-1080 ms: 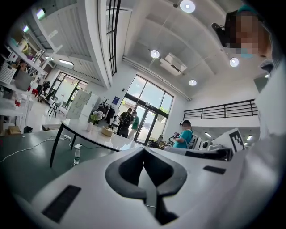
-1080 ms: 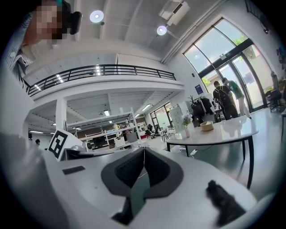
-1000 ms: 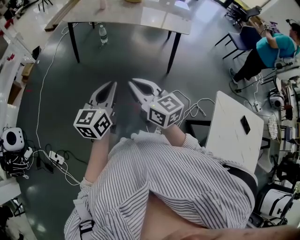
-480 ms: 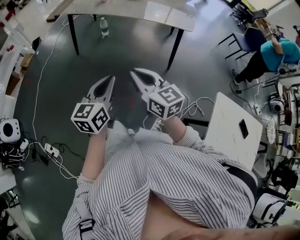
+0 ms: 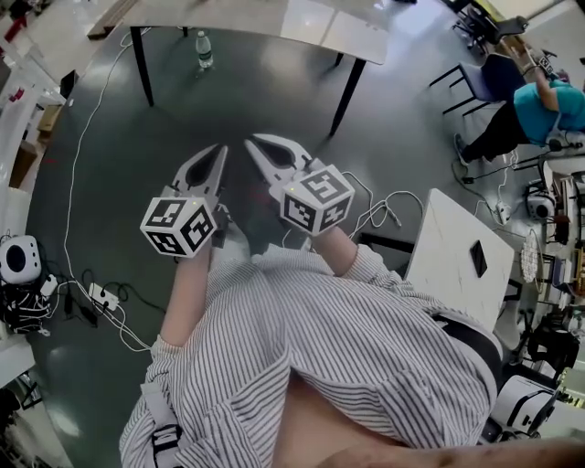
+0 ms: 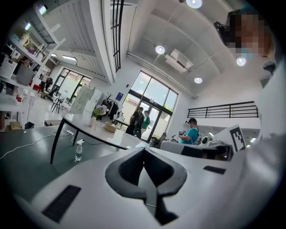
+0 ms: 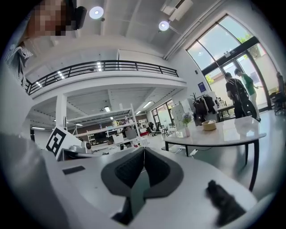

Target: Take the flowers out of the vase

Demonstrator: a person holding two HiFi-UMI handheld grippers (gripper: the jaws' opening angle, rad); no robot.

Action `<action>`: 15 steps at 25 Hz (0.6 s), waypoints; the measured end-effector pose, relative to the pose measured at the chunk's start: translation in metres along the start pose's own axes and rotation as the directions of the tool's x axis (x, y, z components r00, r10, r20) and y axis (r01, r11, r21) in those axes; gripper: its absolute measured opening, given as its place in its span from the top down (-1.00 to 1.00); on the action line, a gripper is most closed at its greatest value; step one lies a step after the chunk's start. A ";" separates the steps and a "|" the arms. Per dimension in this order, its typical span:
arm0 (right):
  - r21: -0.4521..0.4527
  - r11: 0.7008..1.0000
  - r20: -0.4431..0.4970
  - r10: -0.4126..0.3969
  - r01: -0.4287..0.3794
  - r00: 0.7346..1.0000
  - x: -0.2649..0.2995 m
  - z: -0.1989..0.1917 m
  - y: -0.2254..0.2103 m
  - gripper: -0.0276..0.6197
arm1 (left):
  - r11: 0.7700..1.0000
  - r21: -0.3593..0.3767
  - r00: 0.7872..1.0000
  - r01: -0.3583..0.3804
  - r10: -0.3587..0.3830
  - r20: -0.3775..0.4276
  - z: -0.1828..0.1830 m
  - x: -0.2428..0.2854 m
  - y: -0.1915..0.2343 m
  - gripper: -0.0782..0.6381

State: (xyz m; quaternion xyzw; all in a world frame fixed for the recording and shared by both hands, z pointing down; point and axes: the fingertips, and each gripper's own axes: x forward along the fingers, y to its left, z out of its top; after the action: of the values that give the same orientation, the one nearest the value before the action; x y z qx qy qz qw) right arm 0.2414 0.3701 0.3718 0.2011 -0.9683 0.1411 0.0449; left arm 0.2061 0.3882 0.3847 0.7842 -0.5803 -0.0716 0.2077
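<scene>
A white vase [image 6: 92, 121] with pale flowers [image 6: 99, 110] stands on a long white table [image 6: 85, 129] far ahead in the left gripper view. The right gripper view shows the same flowers [image 7: 187, 117] and table [image 7: 232, 134] at a distance. In the head view only the table's near edge [image 5: 274, 23] shows; the vase is out of frame. My left gripper [image 5: 219, 149] and right gripper [image 5: 253, 143] are held side by side over the dark floor, well short of the table. Both are shut with nothing between the jaws [image 6: 144, 149] [image 7: 144, 149].
A water bottle [image 5: 204, 50] stands on the floor under the table. A wooden bowl [image 6: 110, 126] sits beside the vase. A small white side table [image 5: 457, 260] is at my right, cables [image 5: 87, 174] trail across the floor at left, and a seated person [image 5: 539, 110] is far right.
Both grippers have moved a little forward toward the table, still side by side. Their jaws look the same as before.
</scene>
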 end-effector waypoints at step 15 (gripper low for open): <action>0.029 0.999 0.058 -0.031 0.030 0.998 0.148 0.061 -0.060 0.87 | 0.994 0.042 0.994 0.105 -0.105 -0.016 0.090 0.085 0.117 0.75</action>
State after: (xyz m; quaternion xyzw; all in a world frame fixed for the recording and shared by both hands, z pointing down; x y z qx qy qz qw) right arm 0.1282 0.2436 0.3504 0.2205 -0.9640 0.1478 0.0158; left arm 0.0984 0.2587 0.3625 0.8185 -0.5382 -0.0645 0.1906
